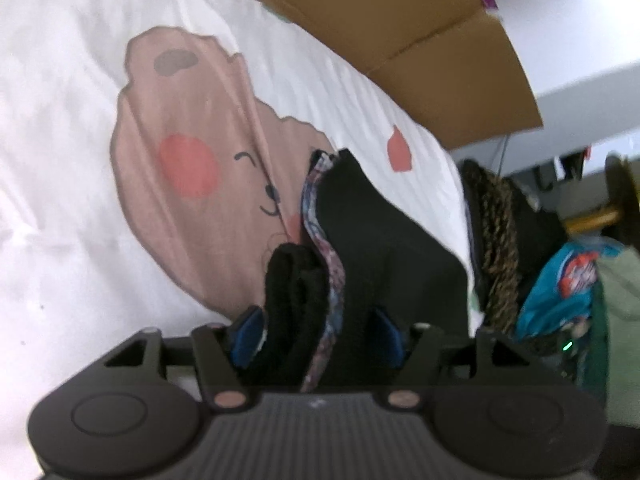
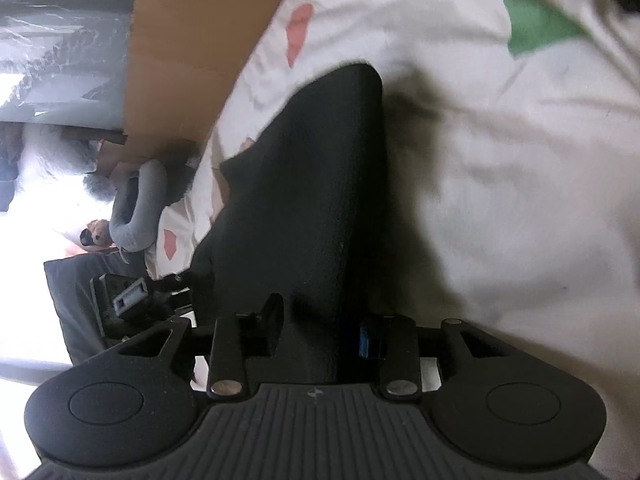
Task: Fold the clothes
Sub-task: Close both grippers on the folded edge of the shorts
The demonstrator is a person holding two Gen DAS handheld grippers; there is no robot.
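Observation:
A black garment (image 1: 380, 232) with a patterned inner edge (image 1: 320, 208) stands bunched up out of my left gripper (image 1: 318, 320). The cloth fills the gap between the blue pads (image 1: 248, 332), which press on it. It hangs over a white sheet (image 1: 60, 120) printed with a pink-brown bear face (image 1: 192, 160). In the right wrist view the same black garment (image 2: 320, 180) rises as a taut fold out of my right gripper (image 2: 320, 324). That gripper is shut on it, above the white sheet (image 2: 500, 200).
A brown cardboard sheet (image 1: 380, 8) lies along the far edge of the white sheet, also seen as cardboard (image 2: 180, 60) at upper left. A brown knitted item (image 1: 496, 240) and blue printed cloth (image 1: 568, 280) are piled at right. A grey loop handle (image 2: 140, 208) lies at left.

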